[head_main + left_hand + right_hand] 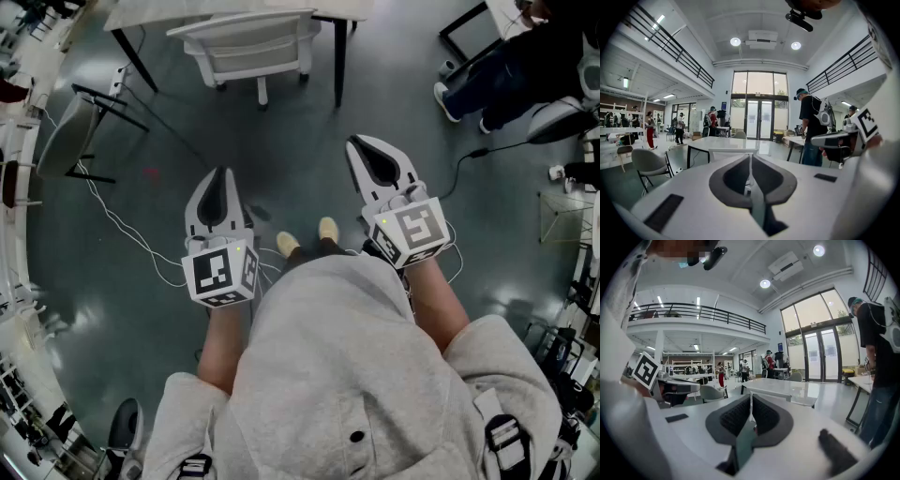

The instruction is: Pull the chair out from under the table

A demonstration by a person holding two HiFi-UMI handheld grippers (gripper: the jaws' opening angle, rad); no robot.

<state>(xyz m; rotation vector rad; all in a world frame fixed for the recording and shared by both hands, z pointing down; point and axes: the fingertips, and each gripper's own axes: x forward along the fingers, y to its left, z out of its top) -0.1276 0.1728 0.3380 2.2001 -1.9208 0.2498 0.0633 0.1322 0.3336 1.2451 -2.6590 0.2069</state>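
A white chair (248,45) stands tucked under a white table (216,9) at the top of the head view, a good step ahead of me. My left gripper (222,176) and right gripper (360,144) hang in the air side by side, both pointing toward the chair and well short of it. Both are shut with nothing between the jaws. In the left gripper view the gripper (750,158) faces the table (726,142) and the chair's back (723,151). The right gripper (751,401) likewise faces the table (787,386) and the chair (774,393).
A grey chair (64,136) stands at the left beside black table legs. A white cable (122,225) snakes over the dark floor. Someone in dark clothes (506,66) is at the upper right; another person in black (811,124) stands by a table.
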